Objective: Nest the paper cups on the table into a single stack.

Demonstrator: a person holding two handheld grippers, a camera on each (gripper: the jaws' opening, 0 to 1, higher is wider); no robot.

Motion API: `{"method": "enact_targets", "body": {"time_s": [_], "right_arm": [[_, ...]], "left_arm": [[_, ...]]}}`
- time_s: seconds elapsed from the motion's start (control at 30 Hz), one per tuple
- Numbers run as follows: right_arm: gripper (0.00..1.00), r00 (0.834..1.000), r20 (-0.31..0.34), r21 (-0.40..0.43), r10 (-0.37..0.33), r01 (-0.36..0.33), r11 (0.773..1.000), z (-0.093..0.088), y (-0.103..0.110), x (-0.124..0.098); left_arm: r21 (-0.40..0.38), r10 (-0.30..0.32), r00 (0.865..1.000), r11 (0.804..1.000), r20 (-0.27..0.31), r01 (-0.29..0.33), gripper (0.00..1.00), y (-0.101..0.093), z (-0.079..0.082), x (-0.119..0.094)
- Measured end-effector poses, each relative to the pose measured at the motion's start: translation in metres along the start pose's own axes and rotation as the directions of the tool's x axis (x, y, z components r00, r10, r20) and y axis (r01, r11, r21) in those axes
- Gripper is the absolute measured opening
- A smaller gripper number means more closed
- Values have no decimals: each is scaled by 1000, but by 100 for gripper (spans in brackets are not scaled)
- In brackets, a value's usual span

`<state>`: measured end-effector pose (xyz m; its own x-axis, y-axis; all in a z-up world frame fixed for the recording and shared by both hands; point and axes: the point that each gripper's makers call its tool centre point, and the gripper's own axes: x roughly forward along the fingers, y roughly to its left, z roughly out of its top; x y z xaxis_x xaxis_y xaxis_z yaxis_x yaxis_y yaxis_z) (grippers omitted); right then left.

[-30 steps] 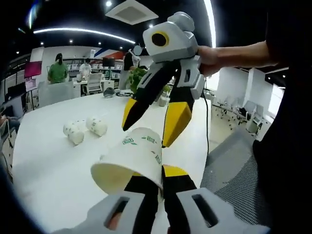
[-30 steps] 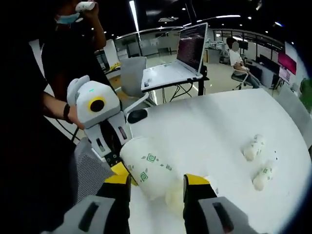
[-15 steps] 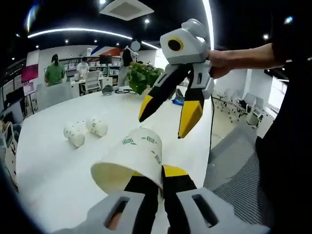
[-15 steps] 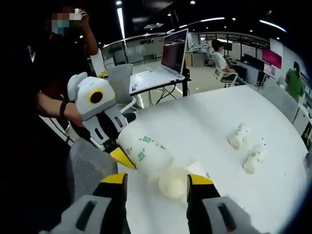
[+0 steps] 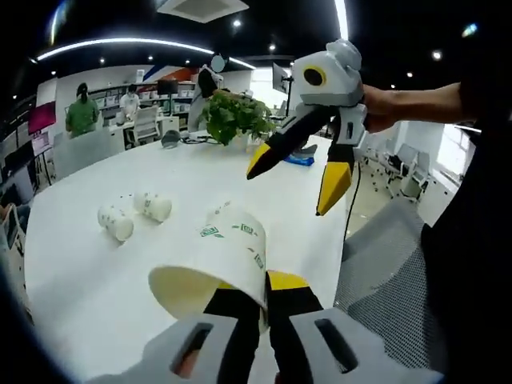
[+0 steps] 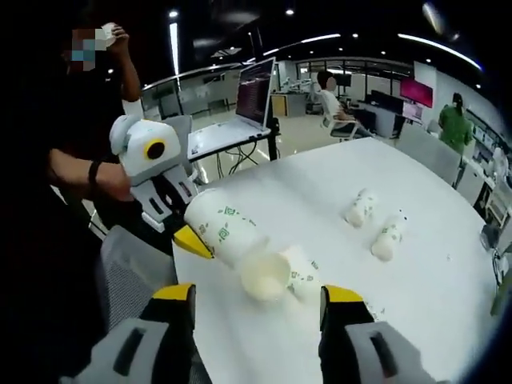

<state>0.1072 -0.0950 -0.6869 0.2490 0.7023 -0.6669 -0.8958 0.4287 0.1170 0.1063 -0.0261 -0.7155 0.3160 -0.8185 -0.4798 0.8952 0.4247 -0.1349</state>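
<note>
A nested paper cup stack [image 6: 228, 234] is clenched on its side by the left gripper [image 6: 192, 240] above the table [image 6: 352, 304]. The right gripper [image 5: 308, 172] is released. Two loose cups [image 5: 132, 214] lie well apart and should be approached mouth-first.

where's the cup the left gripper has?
In the left gripper view, the paper cup sits clamped in the left gripper, low centre, mouth toward the camera, raised above the white table.

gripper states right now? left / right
Left gripper: shut on a paper cup, pinching its wall near the rim.
Right gripper: open, jaws spread, holding nothing.
</note>
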Motion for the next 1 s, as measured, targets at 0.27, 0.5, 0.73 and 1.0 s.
{"method": "enact_targets", "body": {"time_s": [0.27,0.5,0.73,1.0], "right_arm": [[69,998,34,38,-48,46,998,-12,3,-7],[71,997,44,59,-63,61,996,-23,7,-9],[72,997,53,74,-63,59,996,-29,11,-6],[71,997,54,81,-53,49,996,-34,13,-4]], "left_arm": [[54,-1,998,999,-61,4,0,-2,1,10],[111,21,989,994,-145,-5,0,-7,-5,11],[127,43,983,992,-181,-20,0,-1,-6,9],[133,61,978,990,-200,-35,0,2,-5,12]]}}
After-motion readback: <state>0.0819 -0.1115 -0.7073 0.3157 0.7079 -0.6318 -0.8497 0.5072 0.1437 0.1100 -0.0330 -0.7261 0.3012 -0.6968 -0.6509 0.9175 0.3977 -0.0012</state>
